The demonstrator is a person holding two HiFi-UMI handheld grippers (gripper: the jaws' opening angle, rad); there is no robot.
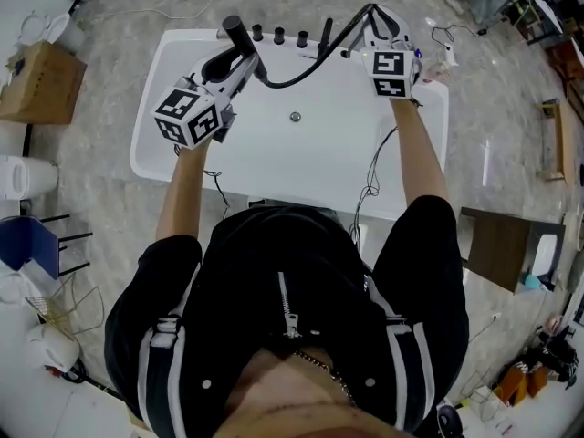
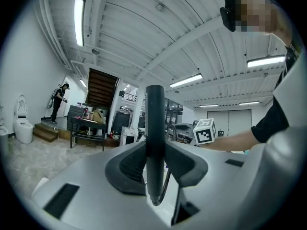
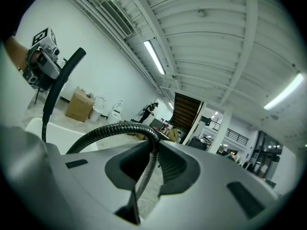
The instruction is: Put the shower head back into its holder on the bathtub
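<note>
my left tongs grip the shower head, a smooth black wand standing upright across the jaws. the right tongs are nearly closed, pinching its ribbed metal hose. the row of black fittings on the glossy white bathtub's far rim lies just ahead and right of the left tongs. i can't tell which is the holder. the left hand should lead.

The head view looks steeply down from above the person onto the bathtub, whose far edge both arms reach. The left claw view and the right claw view sit close behind their own jaws, looking level into the hall. Each catches the other claw, and both share the stairs.
</note>
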